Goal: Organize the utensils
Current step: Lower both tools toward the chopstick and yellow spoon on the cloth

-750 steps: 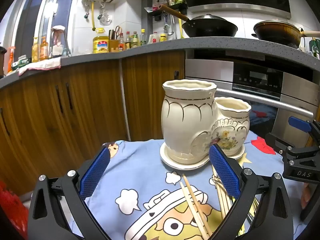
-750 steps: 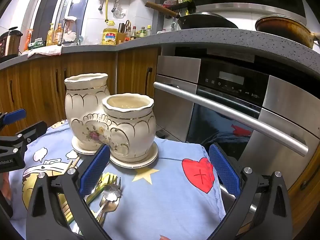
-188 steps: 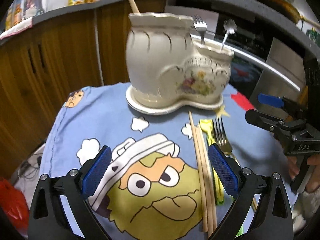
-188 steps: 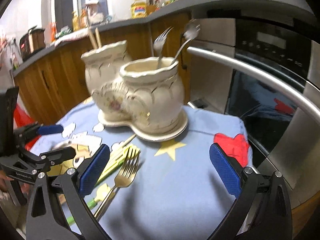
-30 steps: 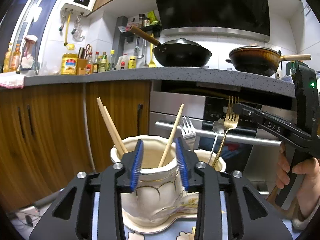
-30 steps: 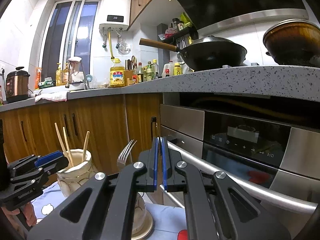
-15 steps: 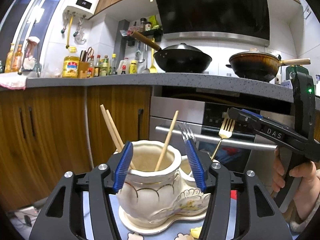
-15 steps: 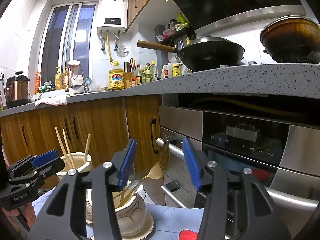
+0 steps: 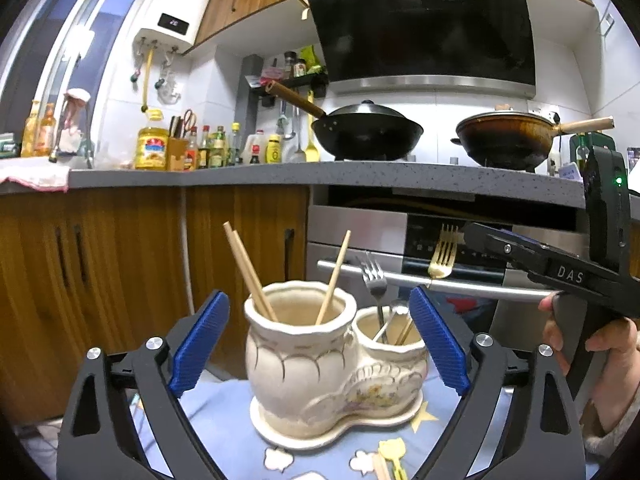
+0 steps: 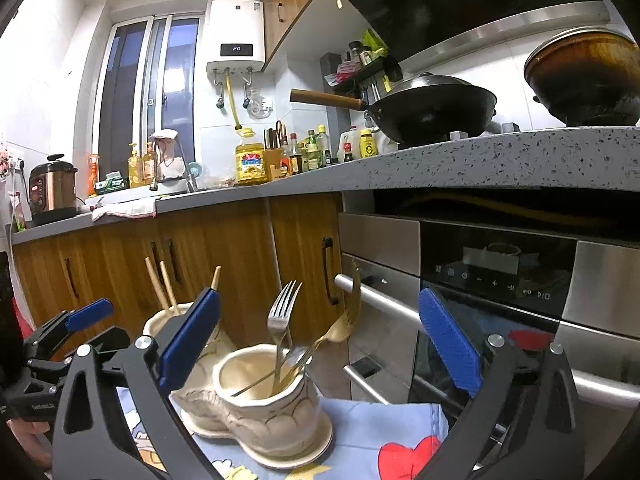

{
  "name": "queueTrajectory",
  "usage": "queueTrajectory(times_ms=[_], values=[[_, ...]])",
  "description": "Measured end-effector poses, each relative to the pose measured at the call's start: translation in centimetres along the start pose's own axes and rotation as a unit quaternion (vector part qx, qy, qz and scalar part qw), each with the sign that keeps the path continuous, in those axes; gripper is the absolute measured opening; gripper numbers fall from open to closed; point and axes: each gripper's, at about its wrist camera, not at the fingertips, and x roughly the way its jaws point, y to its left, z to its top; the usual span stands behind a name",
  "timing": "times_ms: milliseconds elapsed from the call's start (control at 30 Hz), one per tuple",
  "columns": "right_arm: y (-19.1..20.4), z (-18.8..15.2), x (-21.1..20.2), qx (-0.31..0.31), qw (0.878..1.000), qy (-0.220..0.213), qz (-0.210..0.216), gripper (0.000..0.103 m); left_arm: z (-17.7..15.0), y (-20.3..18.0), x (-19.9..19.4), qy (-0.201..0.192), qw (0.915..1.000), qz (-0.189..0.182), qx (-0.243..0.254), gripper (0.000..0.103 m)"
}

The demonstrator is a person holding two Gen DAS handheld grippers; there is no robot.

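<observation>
Both the left gripper [image 9: 318, 342] and right gripper [image 10: 316, 344] have just been opening; their jaws stand released, nothing between them. Beyond them, the cream ceramic double-pot holder [image 9: 332, 364] holds wooden chopsticks [image 9: 248, 272] and a gold fork [image 10: 340, 326].

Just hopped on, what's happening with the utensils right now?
A person with a gripper in each hand is sorting utensils into a cream ceramic double holder. Three chopsticks stand in its taller pot, and a silver fork and a gold fork in the shorter one. The left gripper and the right gripper have just been opening, and both jaws now stand wide with nothing gripped. A yellow utensil is left on the blue cartoon cloth.
</observation>
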Motion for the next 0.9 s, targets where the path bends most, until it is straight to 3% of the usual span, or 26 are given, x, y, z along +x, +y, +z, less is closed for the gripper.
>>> queueTrajectory(times_ms=[267,467,700,900], values=[[0.8,-1.3,-1.0,0.011,1.0,0.02,0.013,0.098,-2.0,0.3,-1.7,0.035,0.999,0.023,0.014,0.094],[1.2,-3.1,-1.7,0.001,0.999,0.047,0.012,0.098,-3.5,0.4,-2.6,0.067,0.9975,0.02,0.009,0.095],[1.0,-6.2,-1.9,0.004,0.993,0.116,0.017,0.098,-5.0,-0.4,-2.8,0.116,0.9931,0.016,0.012,0.095],[0.2,-8.0,-1.4,0.03,0.984,0.176,0.025,0.098,-6.6,-0.2,-2.0,0.192,0.9813,-0.008,-0.004,0.095]])
